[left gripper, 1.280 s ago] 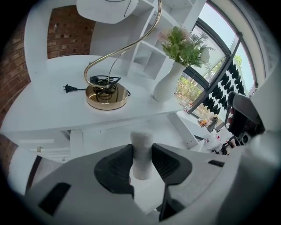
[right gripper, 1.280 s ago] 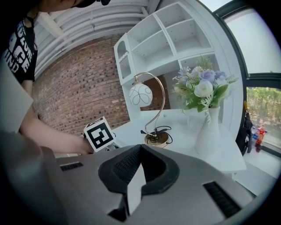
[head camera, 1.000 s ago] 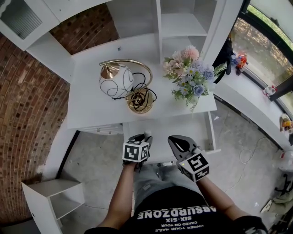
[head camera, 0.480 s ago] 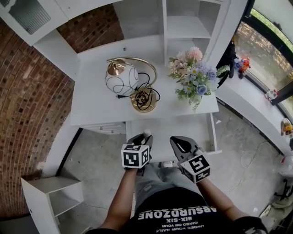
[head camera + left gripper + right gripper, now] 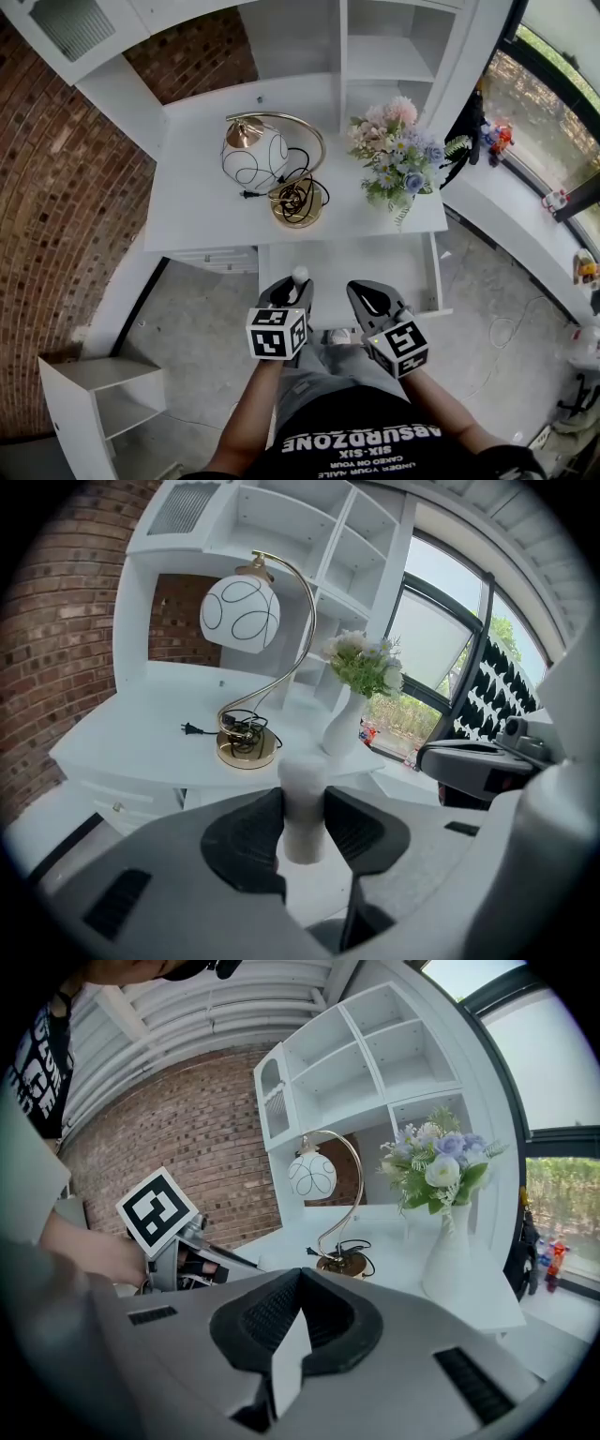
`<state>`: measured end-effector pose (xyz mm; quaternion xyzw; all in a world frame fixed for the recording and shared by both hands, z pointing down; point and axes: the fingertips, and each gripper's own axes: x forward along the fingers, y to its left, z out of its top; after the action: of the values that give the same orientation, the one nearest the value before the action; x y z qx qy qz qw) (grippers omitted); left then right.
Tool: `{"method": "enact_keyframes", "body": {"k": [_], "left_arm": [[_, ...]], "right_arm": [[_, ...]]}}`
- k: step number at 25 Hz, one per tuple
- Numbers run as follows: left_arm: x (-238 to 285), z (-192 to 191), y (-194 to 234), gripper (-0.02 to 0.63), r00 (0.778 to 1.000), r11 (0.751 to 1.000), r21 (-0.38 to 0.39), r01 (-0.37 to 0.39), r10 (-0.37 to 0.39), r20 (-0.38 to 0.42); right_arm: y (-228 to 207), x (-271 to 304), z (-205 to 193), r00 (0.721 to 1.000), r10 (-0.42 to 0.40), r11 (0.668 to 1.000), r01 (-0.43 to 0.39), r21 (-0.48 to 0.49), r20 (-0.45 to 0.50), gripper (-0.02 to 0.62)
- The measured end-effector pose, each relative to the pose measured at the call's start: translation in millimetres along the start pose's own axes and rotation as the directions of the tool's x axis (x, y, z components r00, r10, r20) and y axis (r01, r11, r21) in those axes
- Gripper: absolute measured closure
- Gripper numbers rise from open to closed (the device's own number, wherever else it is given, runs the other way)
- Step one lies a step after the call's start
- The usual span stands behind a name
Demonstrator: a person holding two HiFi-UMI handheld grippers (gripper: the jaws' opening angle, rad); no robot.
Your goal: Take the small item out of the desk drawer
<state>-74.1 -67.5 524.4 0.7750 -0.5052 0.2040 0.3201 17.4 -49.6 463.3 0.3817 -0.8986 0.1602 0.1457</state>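
A small white cylinder (image 5: pixel 303 799) stands upright between the dark pads of my left gripper (image 5: pixel 303 829), which is shut on it. In the head view the small white cylinder (image 5: pixel 300 275) pokes out of the left gripper (image 5: pixel 289 292), just above the front edge of the open white drawer (image 5: pixel 434 272). My right gripper (image 5: pixel 367 298) hovers beside it over the same edge. Seen in its own view, the right gripper (image 5: pixel 298 1283) has its jaws together with nothing between them.
On the white desk top (image 5: pixel 187 206) stand a gold lamp with a white globe (image 5: pixel 253 155) and a vase of flowers (image 5: pixel 398 159). A hutch with shelves (image 5: pixel 375 47) rises behind. A low white shelf unit (image 5: pixel 98 394) sits on the floor at the left, beside a brick wall (image 5: pixel 56 206).
The left gripper has drawn back a little toward the person with the white cylinder still in it. The right gripper has barely moved. The head view has shifted slightly.
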Motion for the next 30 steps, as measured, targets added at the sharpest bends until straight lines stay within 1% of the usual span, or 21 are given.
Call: {"method": "enact_keyframes", "body": {"k": [3, 8, 15, 21, 30], "left_arm": [[-8, 2, -6, 0.465, 1.0, 1.0, -0.014, 0.001, -0.001, 0.028], [-17, 7, -15, 0.465, 0.998, 1.0, -0.017, 0.007, -0.006, 0.063], [-27, 14, -19, 0.465, 0.996, 1.0, -0.001, -0.002, 0.002, 0.092], [-31, 14, -24, 0.465, 0.995, 1.0, 0.0, 0.008, -0.008, 0.098], [-33, 16, -29, 0.465, 0.994, 1.0, 0.005, 0.017, -0.018, 0.107]], "right_arm": [[3, -2, -1, 1.0, 0.007, 1.0, -0.007, -0.002, 0.003, 0.597], [5, -4, -2, 1.0, 0.011, 1.0, -0.011, -0.007, 0.003, 0.597], [8, -5, -1, 1.0, 0.009, 1.0, -0.009, -0.016, 0.001, 0.597], [9, -4, -3, 1.0, -0.004, 1.0, 0.004, -0.024, -0.023, 0.597], [9, -5, -4, 1.0, -0.011, 1.0, 0.01, -0.024, -0.026, 0.597]]}}
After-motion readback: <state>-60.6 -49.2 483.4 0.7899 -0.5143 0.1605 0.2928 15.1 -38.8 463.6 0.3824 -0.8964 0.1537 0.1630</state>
